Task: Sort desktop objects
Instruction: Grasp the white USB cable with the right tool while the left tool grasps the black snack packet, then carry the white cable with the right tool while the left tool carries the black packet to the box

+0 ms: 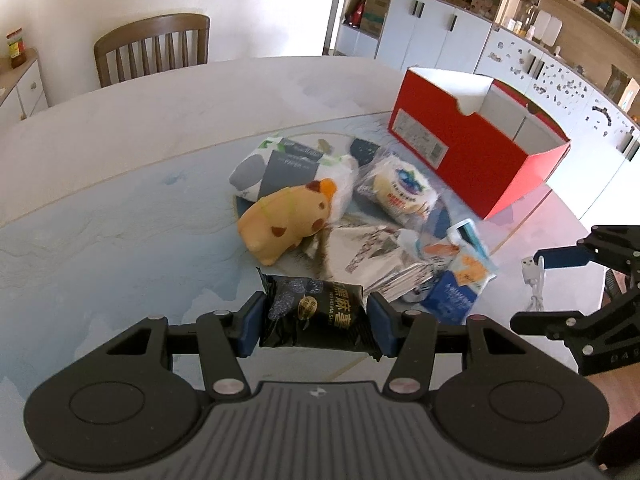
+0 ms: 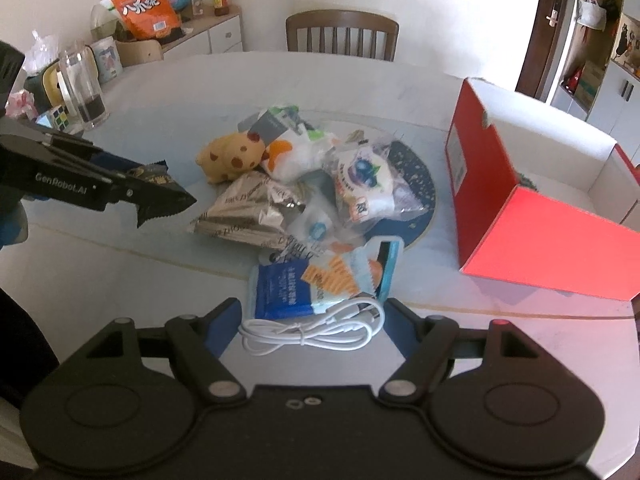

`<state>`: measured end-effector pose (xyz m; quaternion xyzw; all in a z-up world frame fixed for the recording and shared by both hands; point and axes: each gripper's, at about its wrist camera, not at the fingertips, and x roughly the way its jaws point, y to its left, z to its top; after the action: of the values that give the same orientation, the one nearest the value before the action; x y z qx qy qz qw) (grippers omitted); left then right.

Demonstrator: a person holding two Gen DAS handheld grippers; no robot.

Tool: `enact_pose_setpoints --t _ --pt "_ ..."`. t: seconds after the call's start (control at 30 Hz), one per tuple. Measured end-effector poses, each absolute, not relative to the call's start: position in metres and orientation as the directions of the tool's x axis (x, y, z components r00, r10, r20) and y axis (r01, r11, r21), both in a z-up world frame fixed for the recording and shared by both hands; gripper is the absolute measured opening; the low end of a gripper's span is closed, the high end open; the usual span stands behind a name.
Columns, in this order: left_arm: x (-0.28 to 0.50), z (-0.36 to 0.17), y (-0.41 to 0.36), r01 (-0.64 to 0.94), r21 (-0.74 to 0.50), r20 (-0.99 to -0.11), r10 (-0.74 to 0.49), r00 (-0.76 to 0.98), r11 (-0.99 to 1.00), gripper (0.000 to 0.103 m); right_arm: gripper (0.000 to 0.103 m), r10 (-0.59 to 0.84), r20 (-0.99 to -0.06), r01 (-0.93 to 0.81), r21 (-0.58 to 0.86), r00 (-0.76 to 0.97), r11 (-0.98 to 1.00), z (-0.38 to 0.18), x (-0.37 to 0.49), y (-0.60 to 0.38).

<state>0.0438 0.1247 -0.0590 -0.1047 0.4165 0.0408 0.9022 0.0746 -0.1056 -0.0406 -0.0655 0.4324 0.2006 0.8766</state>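
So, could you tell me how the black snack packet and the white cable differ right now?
The black snack packet is dark, flat and printed; the white cable is a plain, tied coil. The packet is clamped in the left gripper; the cable sits between the right gripper's wider-set fingers, grip unclear. Both are out of the pile, neither in the red box.

Both handheld grippers were matte black, each with two round housings and silver rivets at the linkage pivots. The fingers (image 1: 251,330) carried blue pads, and the left gripper (image 2: 132,184) bore pale "GenRobot.AI" lettering.

Home: dining table (image 1: 120,128), wooden chair (image 1: 154,46)
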Motion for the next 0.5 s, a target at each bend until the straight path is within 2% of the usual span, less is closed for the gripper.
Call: enact_pose_setpoints --t 0.5 --pt "0.05 -0.024 0.095 -0.156 -0.177 -0.74 -0.027 0.672 0.972 0.054 0.077 0.293 -0.758 -0.381 0.064 0.583 0.922 0.002 0.1 -0.16"
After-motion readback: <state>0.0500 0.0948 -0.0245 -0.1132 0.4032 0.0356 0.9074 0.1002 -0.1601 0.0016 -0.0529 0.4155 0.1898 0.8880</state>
